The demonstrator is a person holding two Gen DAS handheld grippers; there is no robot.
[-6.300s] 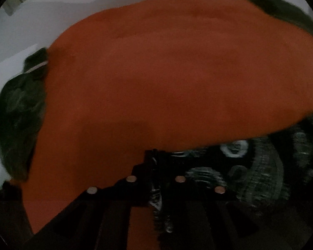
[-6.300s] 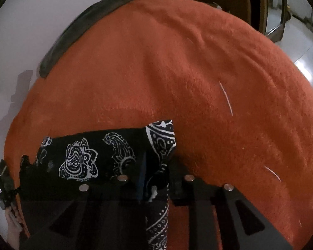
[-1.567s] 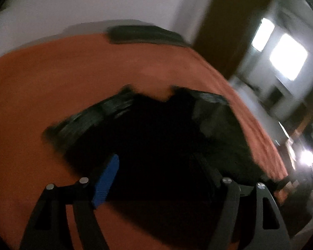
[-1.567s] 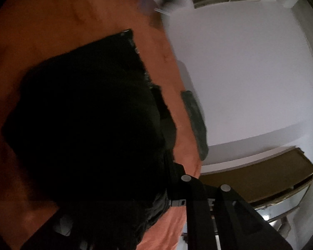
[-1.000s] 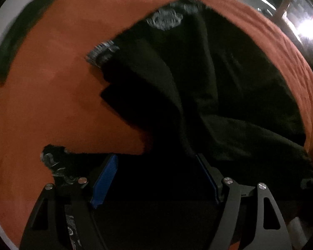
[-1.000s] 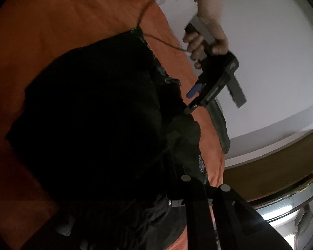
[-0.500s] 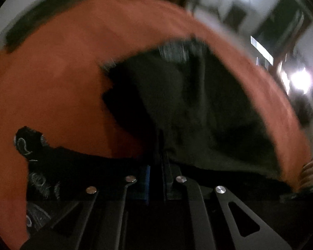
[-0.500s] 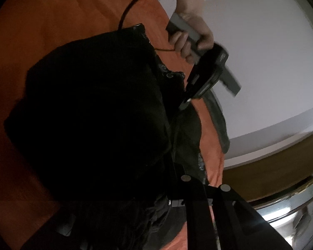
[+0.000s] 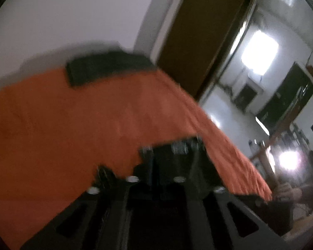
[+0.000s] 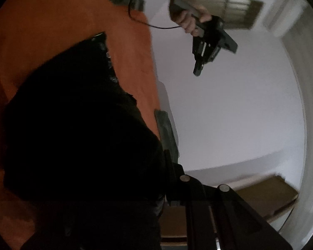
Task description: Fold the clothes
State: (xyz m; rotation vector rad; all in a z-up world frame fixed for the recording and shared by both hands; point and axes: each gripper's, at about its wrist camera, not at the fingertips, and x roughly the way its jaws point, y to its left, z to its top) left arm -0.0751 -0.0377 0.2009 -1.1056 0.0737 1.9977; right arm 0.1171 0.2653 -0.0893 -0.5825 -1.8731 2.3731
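Observation:
A black garment with white paisley print lies bunched on the orange bed cover. My right gripper is shut on its near edge; the cloth hides the left finger. My left gripper has its jaws together and looks empty; it also shows in the right wrist view, raised in the air, apart from the garment. In the blurred left wrist view, a corner of the black garment lies just beyond the fingertips.
A dark pillow lies at the far edge of the orange bed cover by the white wall. A brown door stands beyond the bed. My other hand shows at the right.
My left gripper, shut at the garment half a second ago, has lifted up and away from it. My right gripper has stayed shut on the cloth.

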